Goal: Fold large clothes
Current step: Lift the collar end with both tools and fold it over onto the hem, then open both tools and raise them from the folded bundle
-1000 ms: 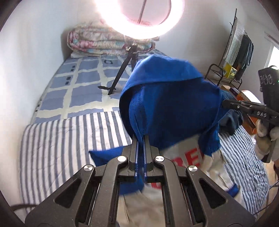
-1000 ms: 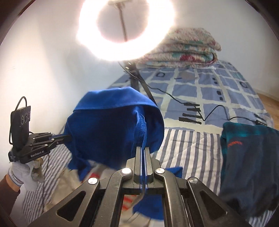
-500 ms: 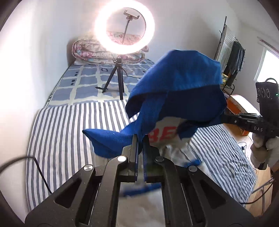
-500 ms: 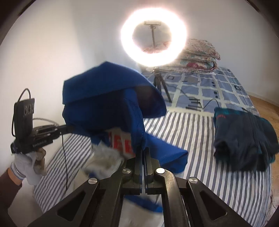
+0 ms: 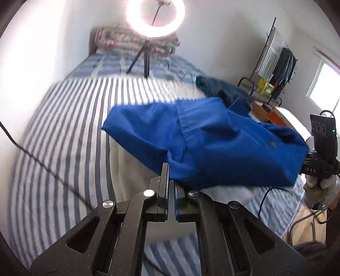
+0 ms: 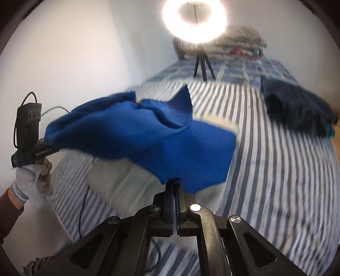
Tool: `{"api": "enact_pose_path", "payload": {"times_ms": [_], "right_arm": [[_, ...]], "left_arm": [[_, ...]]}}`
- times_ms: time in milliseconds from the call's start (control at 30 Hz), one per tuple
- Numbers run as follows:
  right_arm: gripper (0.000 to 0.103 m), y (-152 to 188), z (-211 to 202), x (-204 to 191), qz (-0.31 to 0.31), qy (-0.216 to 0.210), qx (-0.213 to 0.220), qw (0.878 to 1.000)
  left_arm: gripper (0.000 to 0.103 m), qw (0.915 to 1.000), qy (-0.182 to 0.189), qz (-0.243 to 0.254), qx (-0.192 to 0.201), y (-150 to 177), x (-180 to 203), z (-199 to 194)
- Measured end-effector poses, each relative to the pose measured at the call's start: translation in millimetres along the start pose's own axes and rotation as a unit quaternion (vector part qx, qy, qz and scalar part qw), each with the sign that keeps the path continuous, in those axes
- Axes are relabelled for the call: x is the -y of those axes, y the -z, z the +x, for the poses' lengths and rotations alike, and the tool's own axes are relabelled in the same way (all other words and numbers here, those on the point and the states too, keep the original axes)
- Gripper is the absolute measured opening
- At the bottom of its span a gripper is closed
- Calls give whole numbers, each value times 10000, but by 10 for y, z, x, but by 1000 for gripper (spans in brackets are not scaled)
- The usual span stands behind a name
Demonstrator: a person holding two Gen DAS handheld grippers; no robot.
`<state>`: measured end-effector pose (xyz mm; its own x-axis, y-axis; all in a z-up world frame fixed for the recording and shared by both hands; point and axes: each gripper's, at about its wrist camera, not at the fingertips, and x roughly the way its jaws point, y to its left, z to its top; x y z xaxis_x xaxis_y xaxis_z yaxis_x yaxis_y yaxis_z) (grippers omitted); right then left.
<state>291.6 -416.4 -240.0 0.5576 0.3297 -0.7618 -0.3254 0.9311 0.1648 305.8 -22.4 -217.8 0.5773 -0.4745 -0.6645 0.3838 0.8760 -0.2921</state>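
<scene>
Both sets of fingers, left gripper (image 5: pixel 170 169) and right gripper (image 6: pixel 175 184), are clamped on the blue garment (image 5: pixel 212 144), stretched between them over the striped bed (image 5: pixel 63 127). Folding barely started; a dark folded garment (image 6: pixel 297 108) looks finished.

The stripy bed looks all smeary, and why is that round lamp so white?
Left wrist view: the ring light glares to pure white, and the striped sheet smears with motion blur. Right wrist view: same glare and blur; the fisheye lens bends the room.
</scene>
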Motion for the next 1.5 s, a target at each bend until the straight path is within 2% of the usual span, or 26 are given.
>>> {"api": "enact_pose_path", "payload": {"times_ms": [100, 233, 433, 467, 600, 900, 967, 1033, 1167, 1200, 1233, 1300, 1433, 1500], "right_arm": [[0, 229, 126, -30, -73, 240, -191, 9995], [0, 369, 187, 38, 51, 375, -314, 9988], [0, 391, -21, -55, -168, 420, -245, 9987], [1, 415, -89, -95, -212, 463, -201, 9985], [18, 365, -561, -171, -293, 521, 165, 9981], [26, 109, -1803, -277, -471, 739, 1047, 9906], [29, 16, -2030, -293, -539, 781, 1204, 9882], [31, -82, -2309, -322, -612, 813, 1373, 9853], [42, -280, -2785, -331, -715, 940, 1760, 9773], [45, -334, -2902, -311, -676, 904, 1853, 9762], [46, -374, -2952, -296, -655, 882, 1893, 9758], [53, -444, -3040, -262, -641, 935, 1968, 9739], [59, -467, -2937, -148, -539, 900, 1914, 9759], [61, -417, -2762, -84, -437, 816, 1769, 9799]], "left_arm": [[1, 9996, -154, 24, -227, 282, -8, 91], [1, 9981, -386, 74, -472, 562, -25, 191], [1, 9979, -425, 71, -476, 687, -55, -8], [1, 9983, -405, 61, -425, 675, -67, -94], [1, 9994, -327, -72, -70, 508, -67, -582], [2, 9955, -125, -182, 924, -127, 66, -1830], [12, 9938, -145, -133, 1092, -257, 122, -2091], [36, 9914, -186, -105, 1291, -367, 173, -2367], [38, 9859, -121, -159, 1663, -635, 262, -2912], [43, 9848, -137, -154, 1723, -685, 278, -3003], [55, 9835, -145, -141, 1800, -737, 296, -3113], [67, 9819, -210, -162, 1877, -802, 285, -3210], [67, 9848, -270, -356, 1679, -831, 116, -3030], [67, 9888, -162, -606, 1353, -796, -53, -2707]]}}
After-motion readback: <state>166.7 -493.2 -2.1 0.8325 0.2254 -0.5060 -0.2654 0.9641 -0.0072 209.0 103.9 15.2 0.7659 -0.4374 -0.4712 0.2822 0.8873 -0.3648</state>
